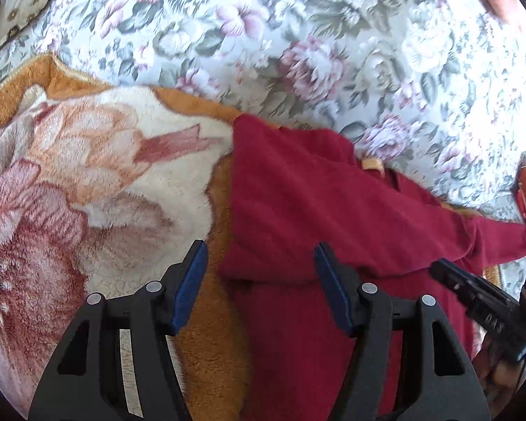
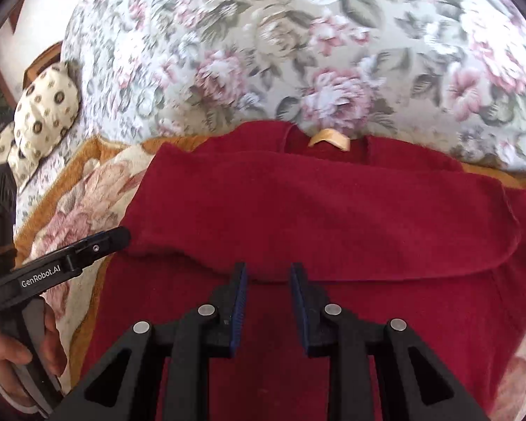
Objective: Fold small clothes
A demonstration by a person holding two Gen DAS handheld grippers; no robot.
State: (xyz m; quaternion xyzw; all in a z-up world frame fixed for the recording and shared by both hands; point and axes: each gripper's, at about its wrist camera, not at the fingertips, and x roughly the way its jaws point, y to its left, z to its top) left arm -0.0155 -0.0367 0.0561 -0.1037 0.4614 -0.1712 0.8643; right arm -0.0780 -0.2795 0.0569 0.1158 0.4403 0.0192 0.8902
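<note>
The red garment (image 2: 315,210) lies on a fleece blanket (image 1: 87,175) with an orange border and a large flower print. The blanket is spread over a bed covered by a floral bedspread (image 2: 263,35). The top part of the garment is folded down over its lower part, forming a thick horizontal fold edge across its middle. A tan label (image 2: 329,138) shows at the neckline, at the far edge of the garment. A spotted pillow (image 2: 45,112) lies at the far left of the bed.

Left claw (image 1: 259,259): tilted downward over the left edge of the garment. Jaws stand wide apart. One finger is over the blanket, the other over the red fabric. Nothing is held between them. A hand (image 2: 21,358) grips the handle of this claw, as seen in the right wrist view.

Right claw (image 2: 267,270): tilted downward above the middle of the garment, just before the fold edge. Jaws are parted by a narrow gap. The blue pads (image 2: 241,294) hold no fabric; the claw is empty.
</note>
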